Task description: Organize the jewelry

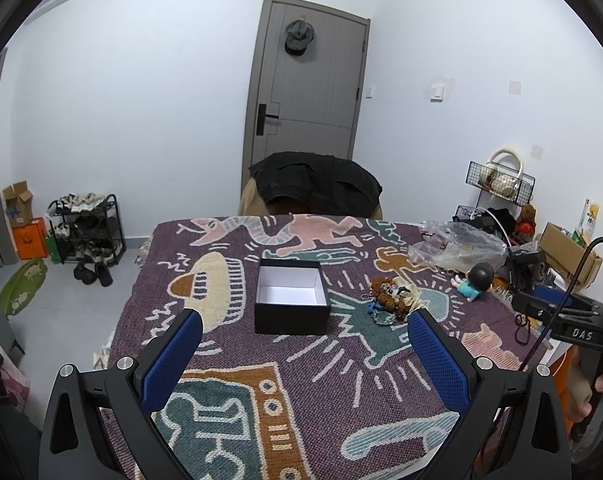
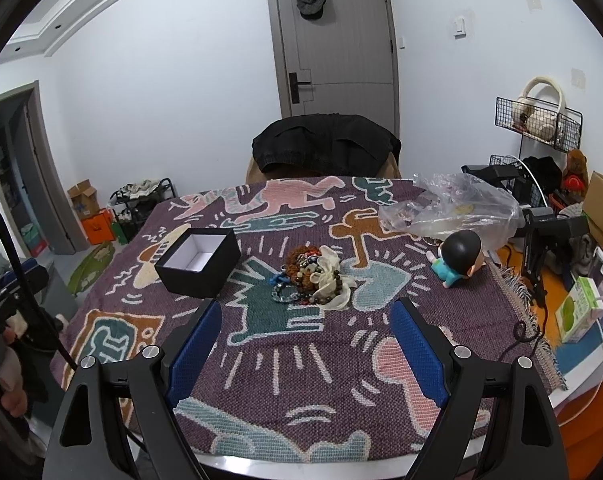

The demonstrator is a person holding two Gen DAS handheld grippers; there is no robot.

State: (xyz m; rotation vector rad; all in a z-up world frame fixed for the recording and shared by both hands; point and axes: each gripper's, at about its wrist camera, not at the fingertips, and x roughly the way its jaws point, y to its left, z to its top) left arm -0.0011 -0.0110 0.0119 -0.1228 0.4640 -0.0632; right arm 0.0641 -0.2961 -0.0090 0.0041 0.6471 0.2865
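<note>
Both grippers hung over the near edge of the patterned blanket [image 2: 301, 380], nothing between their blue pads. The left gripper [image 1: 305, 334] stood released, jaws wide, pointed roughly at the black box [image 1: 291, 300]. The right gripper [image 2: 305, 320] was likewise spread wide and empty, aimed at the jewelry pile [image 2: 313, 280]. Landmark taken as the box: an open black box with a white lining, no lid on it, nothing seen inside. The pile lay just to the right of the box, near but not touching it: beaded bracelets, a brown fuzzy piece, a blue chain-link piece at the near side, and a cream fabric piece at the right side, all tangled together. Farther right of the box, past the pile, lay a small figurine [image 2: 457, 256] on its side, and behind that a crumpled clear plastic bag [image 2: 453, 204]. Judged step: first pick not yet made; the whole pile remained outside the box. Advice for the pick: take the right gripper down on one outlying piece, probably the blue chain at the near edge, since it sat clearest of the tangle. Pinch across a link or a bead strand, not over the heap. Lift slowly, as neighbours would likely drag along. The left gripper could steady the box wall so a light box would not slide. Risk noted: the cream fabric might snag beads.
</note>
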